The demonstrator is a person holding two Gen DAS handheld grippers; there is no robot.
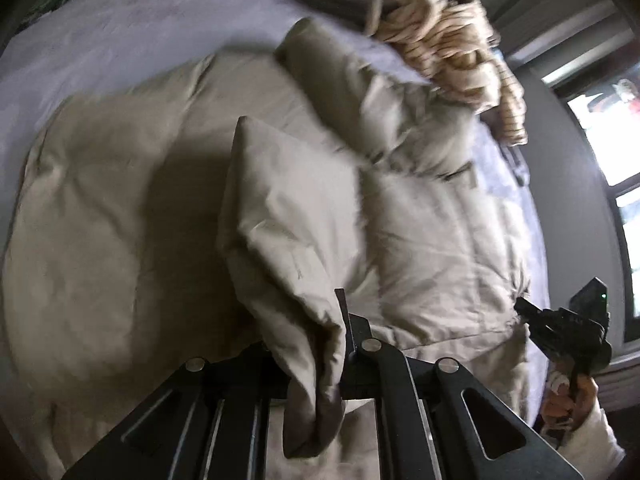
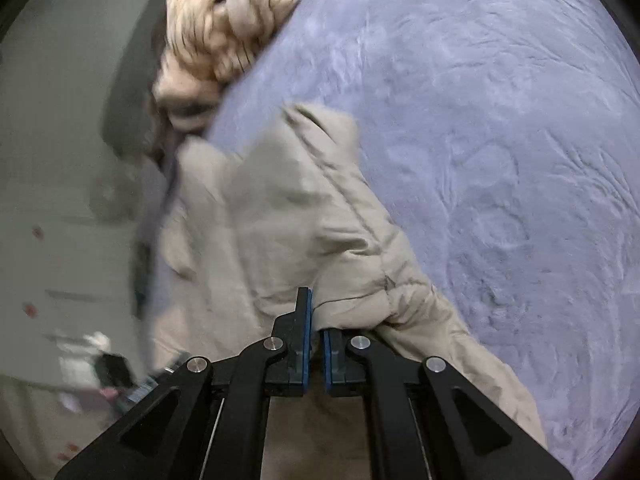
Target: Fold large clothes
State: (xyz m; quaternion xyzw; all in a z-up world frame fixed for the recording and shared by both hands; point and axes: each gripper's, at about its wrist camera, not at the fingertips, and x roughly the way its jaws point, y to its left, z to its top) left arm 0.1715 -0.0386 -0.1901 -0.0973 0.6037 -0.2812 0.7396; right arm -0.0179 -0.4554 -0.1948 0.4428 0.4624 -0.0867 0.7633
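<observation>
The left gripper (image 1: 320, 360) is clamped on a raised fold of the beige padded coat (image 1: 420, 232), with the cloth bunched between its jaws and hanging below them. The right gripper (image 2: 317, 344) is closed on the coat's edge, a thin lip of fabric pinched between its blue pads (image 2: 307, 336). The coat lies spread across the lilac bed cover (image 2: 500, 140), one part reaching toward the chunky cream knit blanket (image 2: 224, 28) at the bed's edge. Risk: the right gripper's hold is shallow, so a quick lift could pull the slick fabric free. The left bunch is uneven; drawing it across may drag the layers underneath and leave a crooked fold. The coat could also snag the knit blanket.
</observation>
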